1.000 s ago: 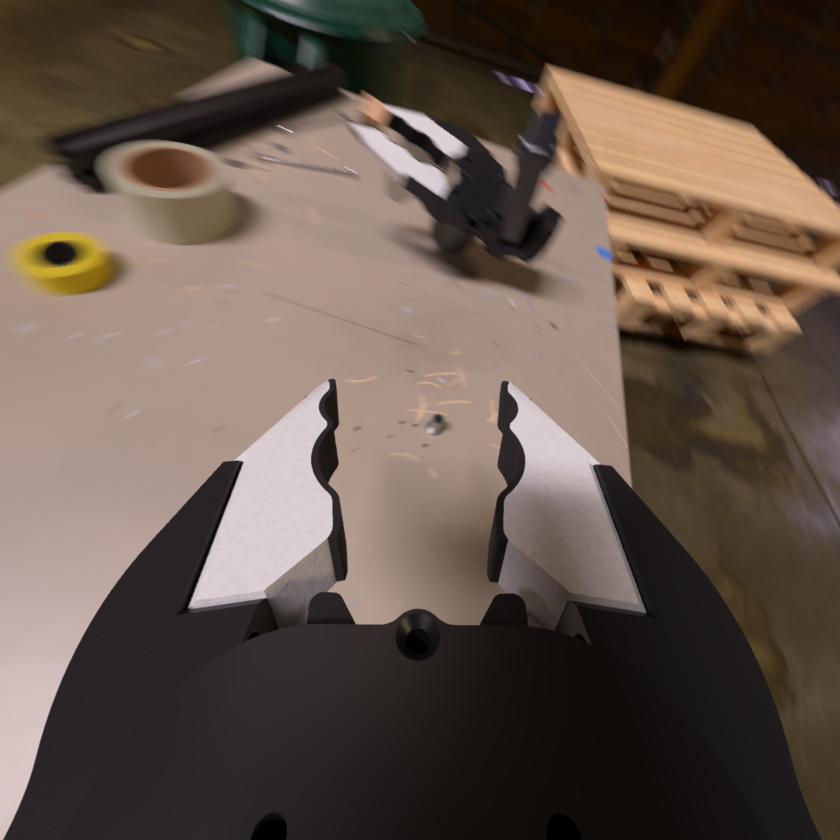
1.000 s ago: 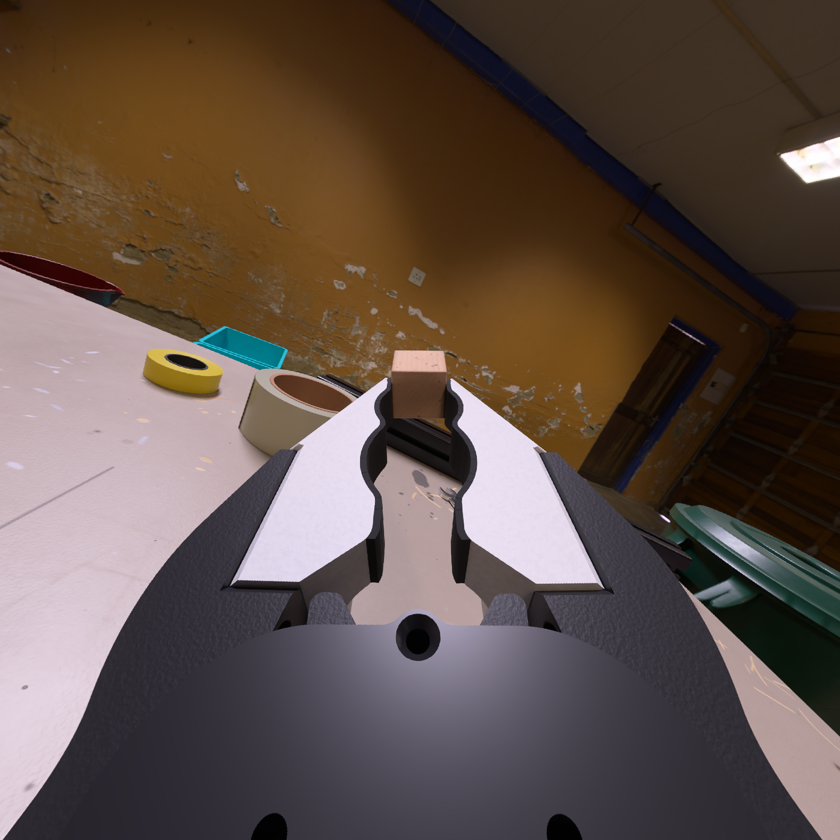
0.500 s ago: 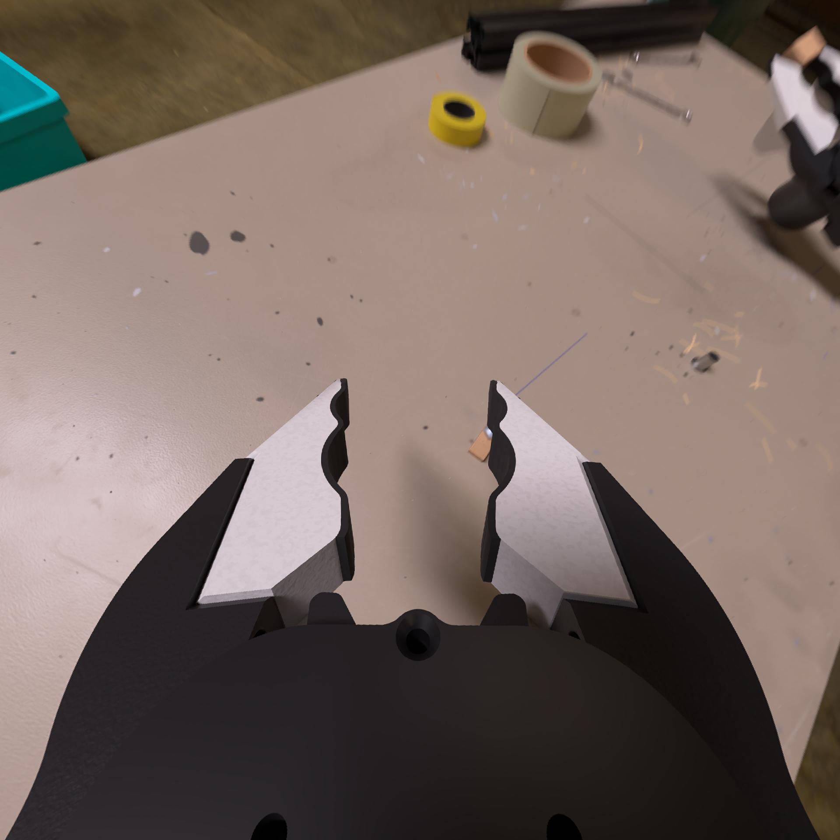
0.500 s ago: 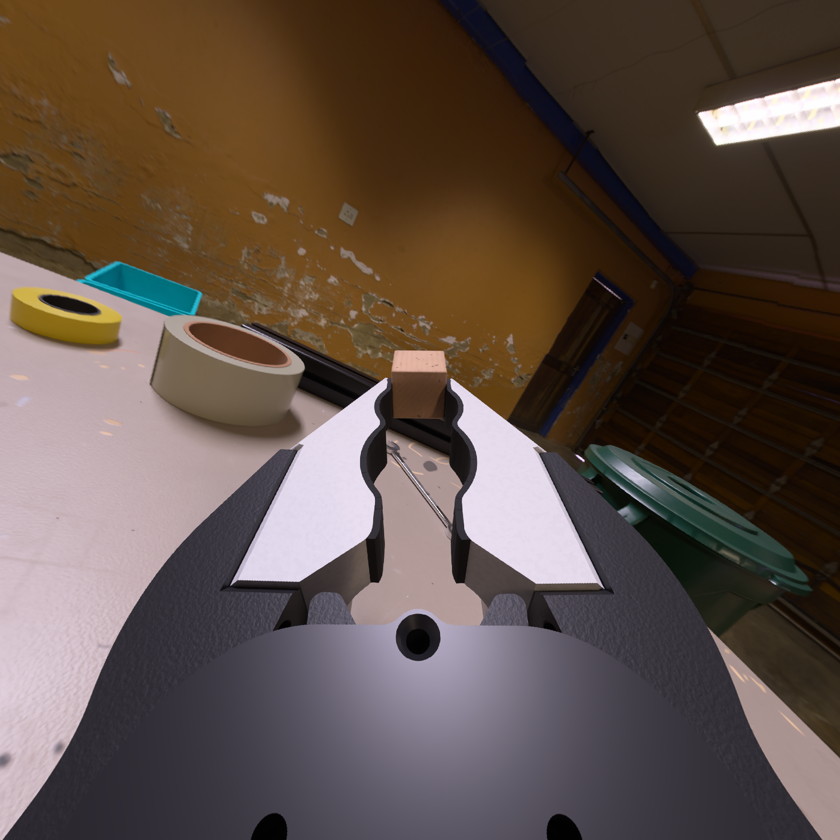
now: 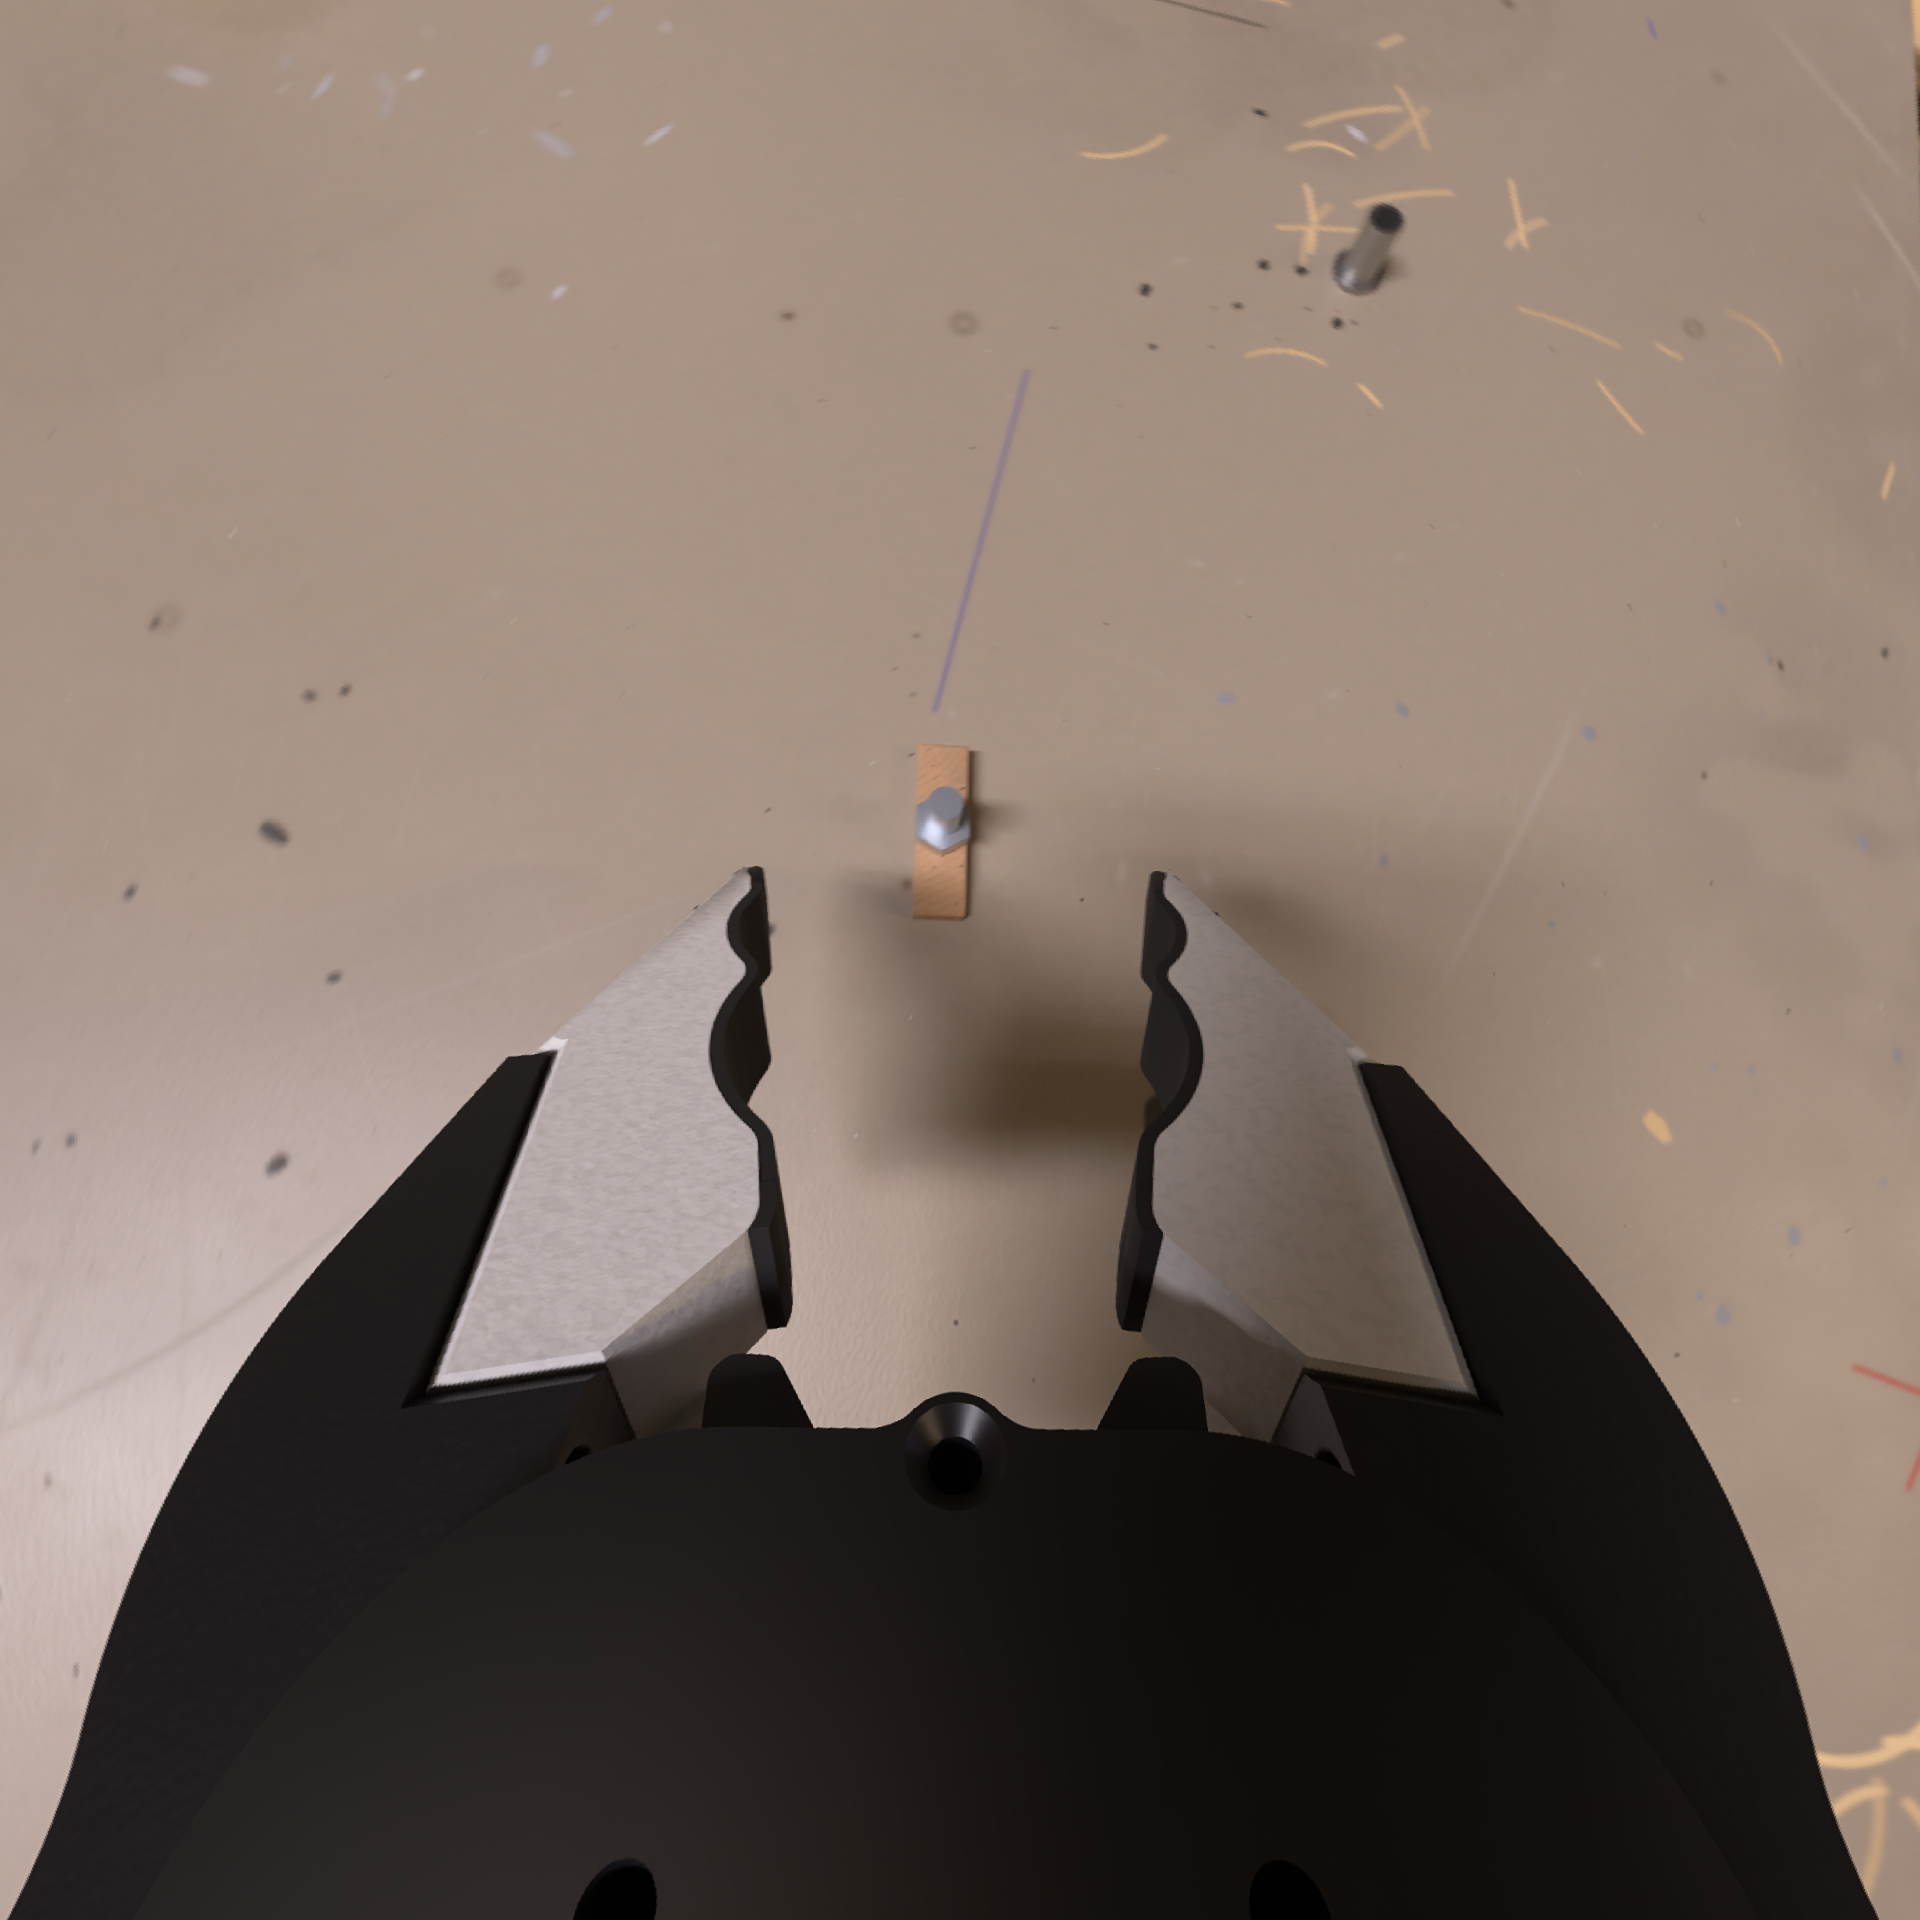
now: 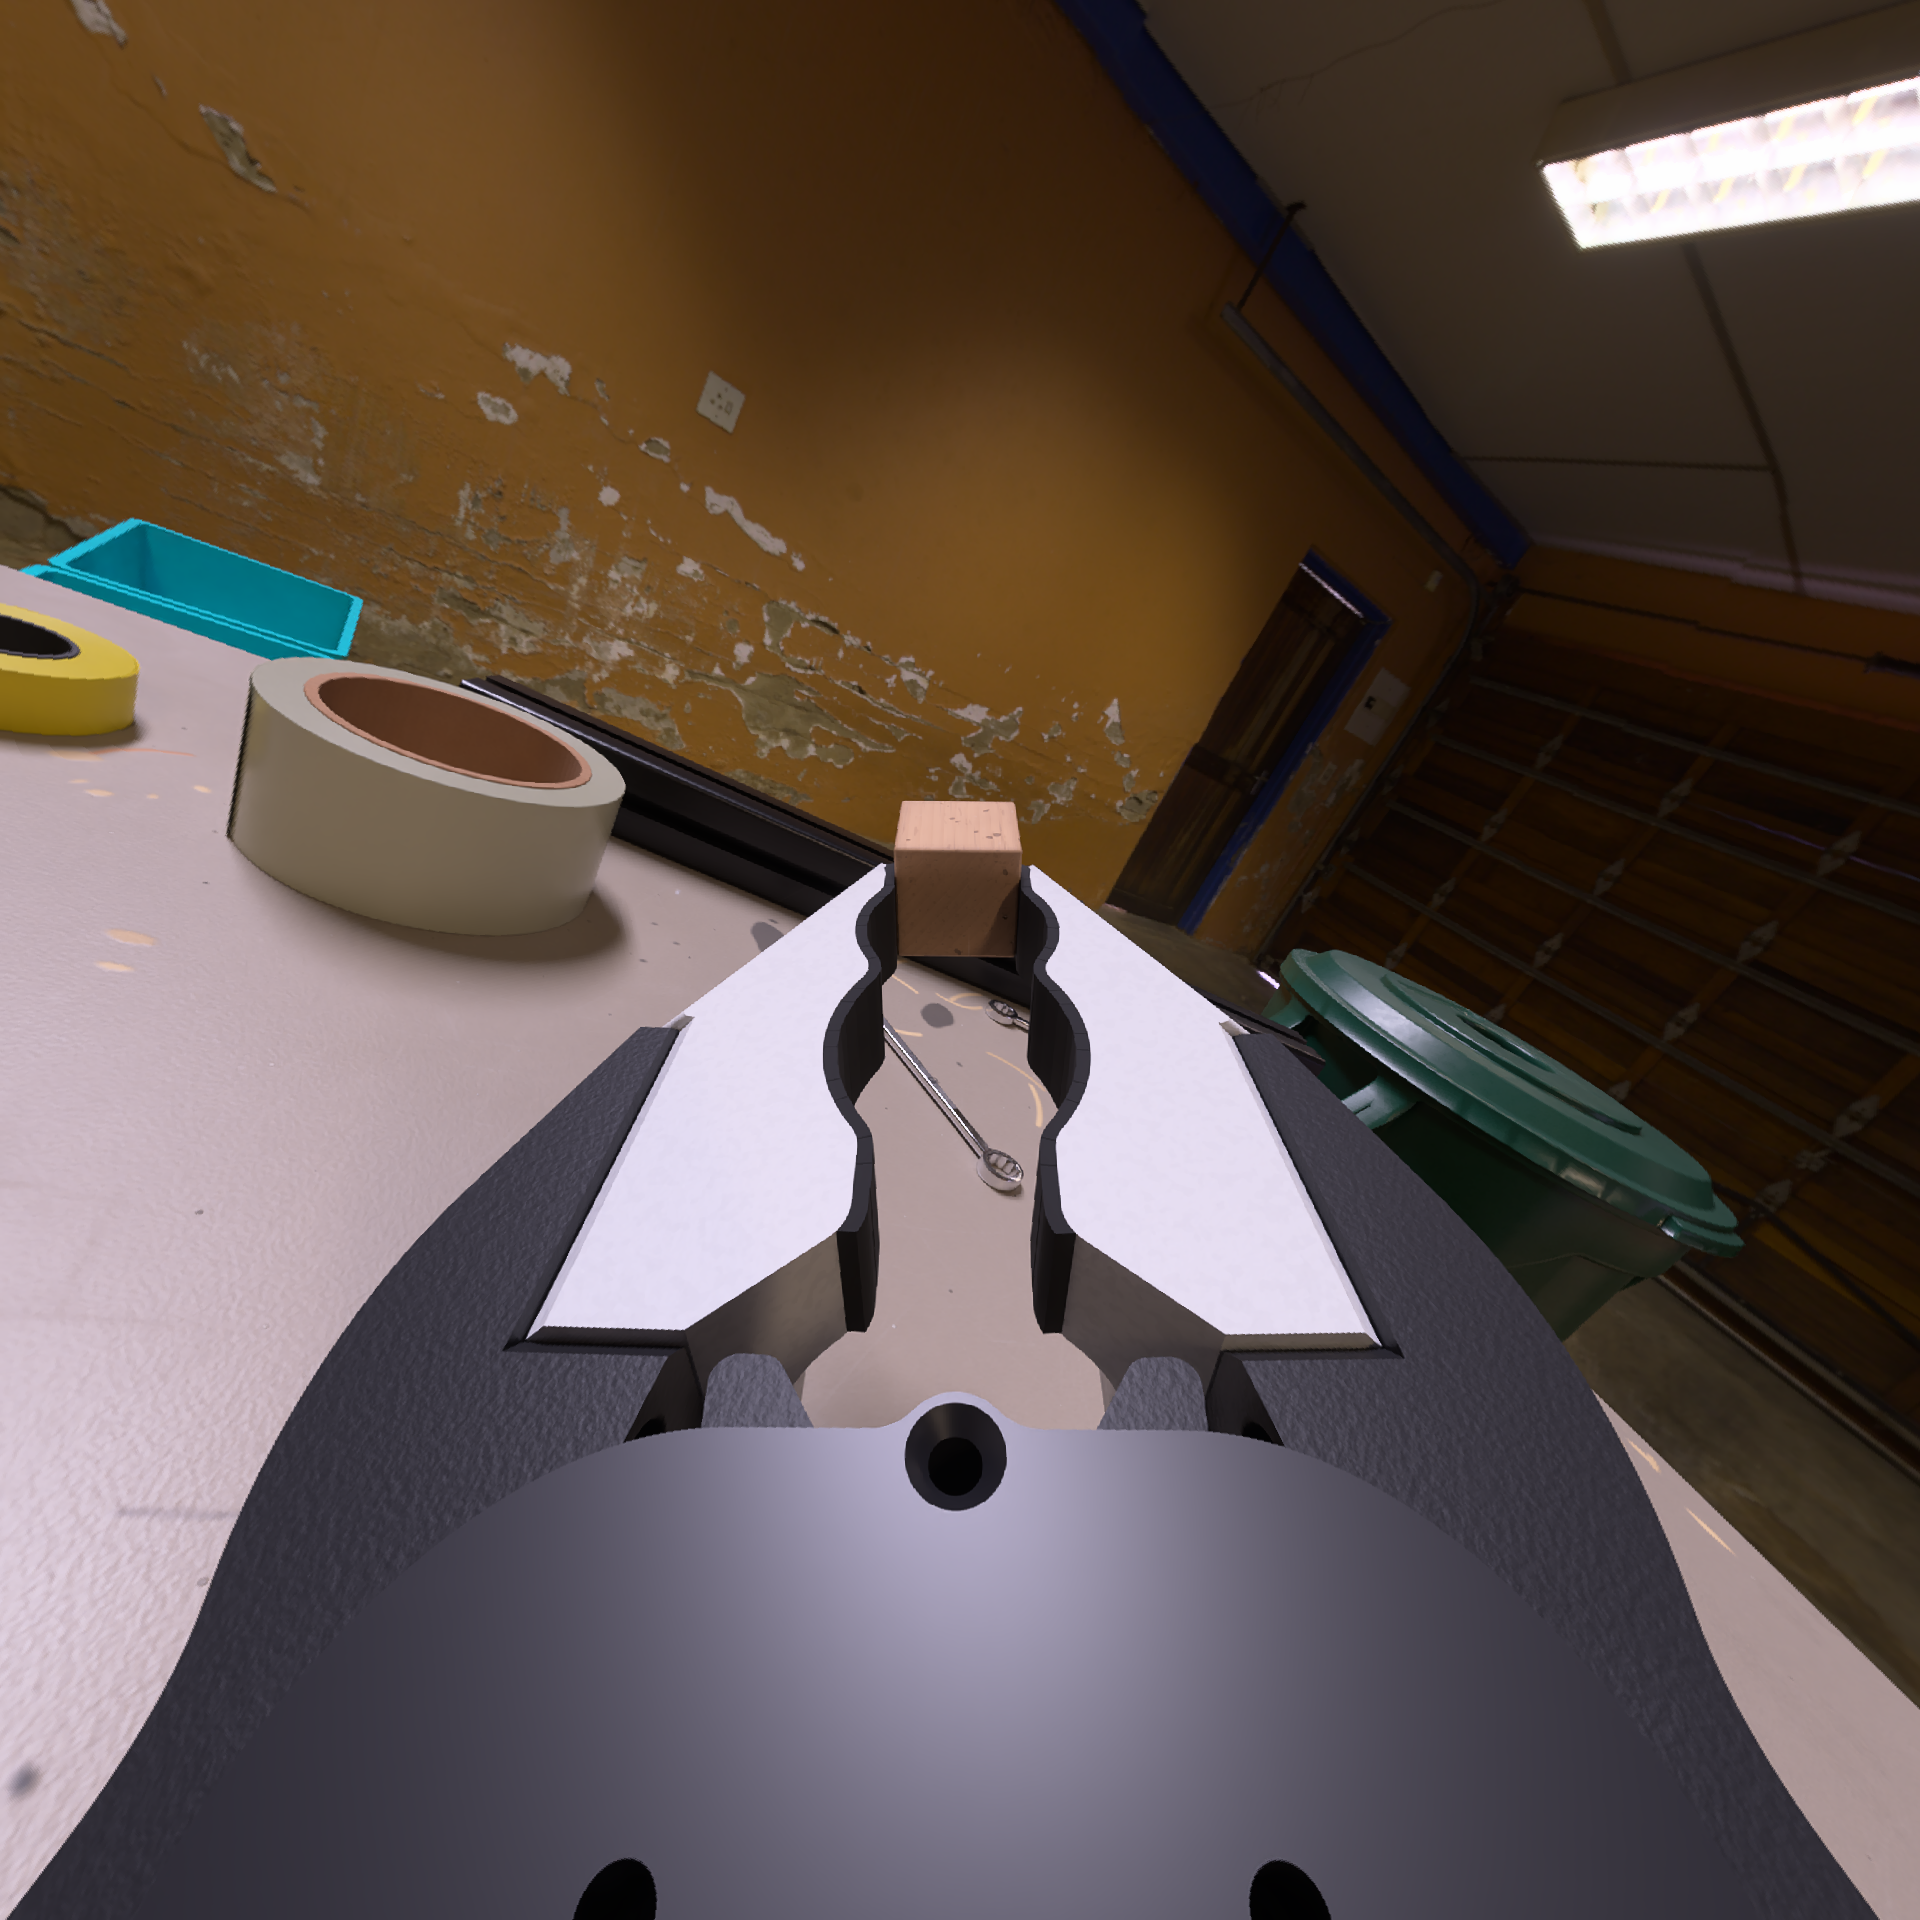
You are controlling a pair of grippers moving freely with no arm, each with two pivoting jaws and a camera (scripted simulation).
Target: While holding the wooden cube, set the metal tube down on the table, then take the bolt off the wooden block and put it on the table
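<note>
In the left wrist view a small flat wooden block [image 5: 943,873] lies on the beige table [image 5: 520,468], with a grey hex-head bolt [image 5: 941,816] standing on its middle. My left gripper [image 5: 954,899] is open and empty, looking down, with its fingertips on either side of the block's near end and above it. A short metal tube [image 5: 1366,249] lies on the table at the far right. In the right wrist view my right gripper [image 6: 956,883] is shut on a wooden cube [image 6: 956,873] and holds it at its fingertips above the table.
In the right wrist view a cream tape roll [image 6: 416,800], a yellow tape roll [image 6: 52,670], a black rail [image 6: 727,821] and a wrench [image 6: 956,1122] lie on the table. A teal bin [image 6: 208,587] and a green trash can [image 6: 1507,1122] stand beyond its edges.
My left gripper has swung round and tilted down over the block and bolt, which now sit between its fingertips. My right gripper has drifted towards the cream tape roll, still holding the cube.
</note>
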